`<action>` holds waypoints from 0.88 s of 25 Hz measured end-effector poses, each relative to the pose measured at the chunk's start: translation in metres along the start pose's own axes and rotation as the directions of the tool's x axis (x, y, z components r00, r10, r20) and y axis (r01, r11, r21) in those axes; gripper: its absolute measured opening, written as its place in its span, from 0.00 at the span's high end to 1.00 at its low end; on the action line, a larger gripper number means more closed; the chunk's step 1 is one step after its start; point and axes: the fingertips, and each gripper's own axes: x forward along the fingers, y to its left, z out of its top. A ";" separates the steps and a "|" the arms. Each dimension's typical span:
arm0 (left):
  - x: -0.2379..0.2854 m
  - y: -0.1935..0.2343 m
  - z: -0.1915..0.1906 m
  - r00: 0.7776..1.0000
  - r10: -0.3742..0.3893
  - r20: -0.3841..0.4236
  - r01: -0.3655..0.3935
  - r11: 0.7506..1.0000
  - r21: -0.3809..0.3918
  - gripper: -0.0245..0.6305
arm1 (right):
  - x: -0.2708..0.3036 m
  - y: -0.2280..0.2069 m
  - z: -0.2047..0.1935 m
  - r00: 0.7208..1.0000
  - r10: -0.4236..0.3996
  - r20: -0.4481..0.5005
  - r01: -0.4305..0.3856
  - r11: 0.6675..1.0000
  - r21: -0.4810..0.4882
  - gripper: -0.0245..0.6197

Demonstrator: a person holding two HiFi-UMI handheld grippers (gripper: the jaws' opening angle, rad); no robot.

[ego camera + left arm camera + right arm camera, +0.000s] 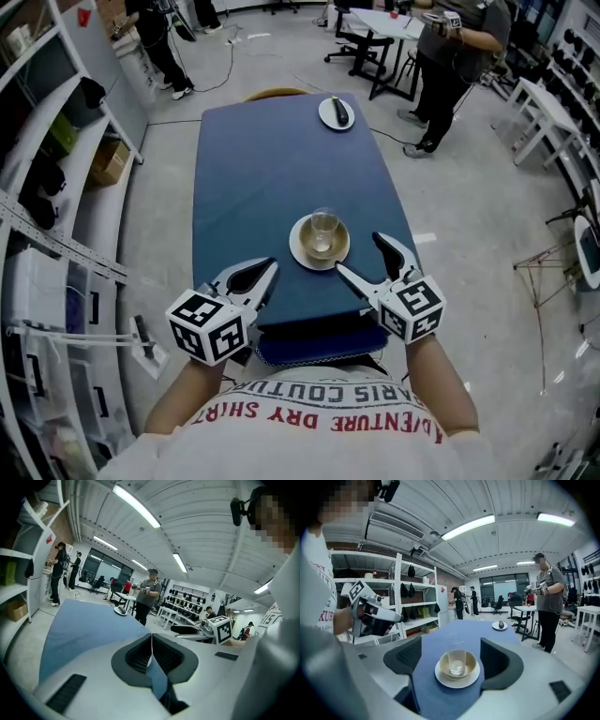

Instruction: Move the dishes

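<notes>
My right hand-held gripper (358, 253) stood wide and empty, just short of the plate (294, 242), bowl (339, 246) and glass (324, 225) stacked by the table's (272, 178) near edge. My left hand-held gripper (267, 272) was clenched on nothing. I judged it best to pinch the plate's rim low and lift level. My shirt read "ADVENTURE DRY".

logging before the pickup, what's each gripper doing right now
left gripper: shut, nothing between its jaws
right gripper: open, empty; bowl with glass ahead of it, untouched
</notes>
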 end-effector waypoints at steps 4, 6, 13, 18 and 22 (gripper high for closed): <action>-0.003 0.010 0.002 0.999 0.040 0.011 -0.040 0.999 -0.021 0.92 | 0.026 -0.007 -0.005 1.000 0.008 -0.015 -0.008 1.000 -0.014 0.39; -0.003 0.015 0.002 0.998 0.059 0.012 -0.059 0.998 -0.033 0.92 | 0.038 -0.008 -0.010 0.999 0.024 -0.034 -0.025 0.999 -0.021 0.39; -0.005 0.030 0.007 0.991 0.133 0.008 -0.132 0.988 -0.076 0.92 | 0.082 -0.013 -0.022 0.993 0.076 -0.093 -0.079 0.997 -0.026 0.40; -0.006 0.036 0.010 0.986 0.167 0.016 -0.165 0.982 -0.096 0.92 | 0.107 -0.015 -0.033 0.987 0.102 -0.124 -0.106 0.994 -0.026 0.40; -0.006 0.041 0.005 0.981 0.195 0.011 -0.193 0.974 -0.116 0.92 | 0.120 -0.017 -0.037 0.985 0.118 -0.129 -0.123 0.992 -0.030 0.40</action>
